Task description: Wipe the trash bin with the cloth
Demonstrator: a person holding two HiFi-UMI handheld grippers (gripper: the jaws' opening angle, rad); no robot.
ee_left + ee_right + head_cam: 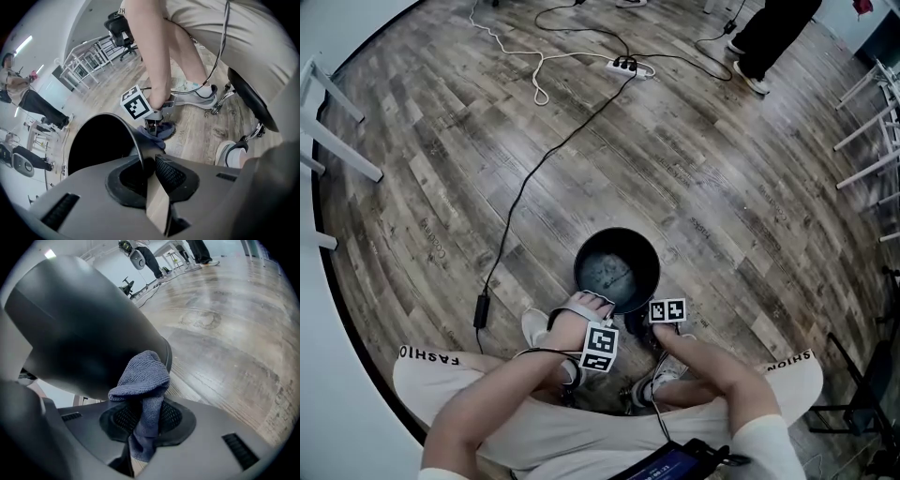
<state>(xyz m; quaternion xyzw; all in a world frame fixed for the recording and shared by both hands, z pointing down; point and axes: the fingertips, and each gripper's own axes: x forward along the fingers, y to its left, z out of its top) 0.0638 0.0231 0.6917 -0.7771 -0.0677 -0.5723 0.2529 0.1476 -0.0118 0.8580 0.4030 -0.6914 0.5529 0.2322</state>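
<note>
A round black trash bin [617,270] stands on the wooden floor just in front of my knees. My left gripper [602,300] is at its near rim. In the left gripper view the thin rim [136,145] runs between the jaws of the left gripper [147,166], which are shut on it. My right gripper [652,323] is low on the bin's near right side. It is shut on a blue-grey cloth [143,380], bunched against the bin's outer wall [79,324]. The left gripper view also shows that cloth [159,132] under the right gripper's marker cube [136,104].
A black cable [525,187] runs from a white power strip [630,67] across the floor to my left side. A person's legs [764,37] stand at the far right. White furniture legs [337,141] are at the left and white frames [872,131] at the right. My shoes [194,96] sit close to the bin.
</note>
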